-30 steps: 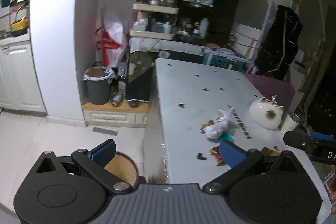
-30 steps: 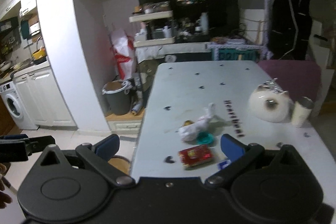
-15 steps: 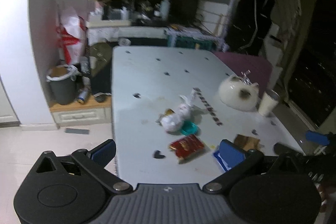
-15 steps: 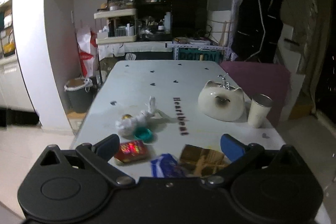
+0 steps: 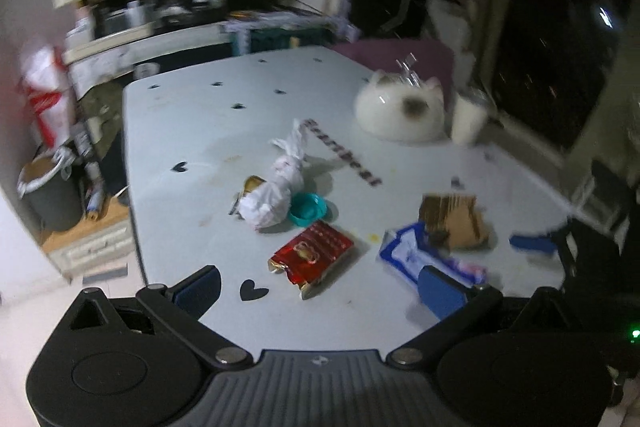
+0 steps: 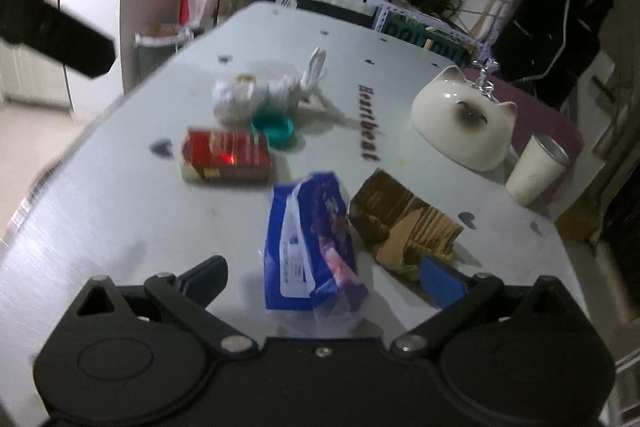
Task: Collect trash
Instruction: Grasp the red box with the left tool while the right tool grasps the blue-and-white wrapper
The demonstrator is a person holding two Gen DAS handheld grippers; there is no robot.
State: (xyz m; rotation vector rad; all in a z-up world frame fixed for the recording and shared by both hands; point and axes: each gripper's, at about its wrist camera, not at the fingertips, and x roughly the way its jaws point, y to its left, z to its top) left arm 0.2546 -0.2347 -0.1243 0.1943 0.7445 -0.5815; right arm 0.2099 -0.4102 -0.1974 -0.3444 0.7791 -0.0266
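Wide-open jaws closing in on scattered wrappers across a pale grey table (image 6: 100, 227).

Right gripper (image 6: 322, 281), jaws spread and empty, poised low in frame over a crinkled blue plastic snack bag (image 6: 312, 239); beside it at centre right, crumpled brown cardboard (image 6: 404, 223); at centre left, a shiny red foil packet (image 6: 226, 157). Left gripper (image 5: 320, 293) likewise open and empty, just short of that red foil packet (image 5: 312, 251), with a knotted white plastic bag (image 5: 276, 193) above. Likely light, limp, slippery film throughout; best pinched across a bunched fold or the knot, not a flat face.
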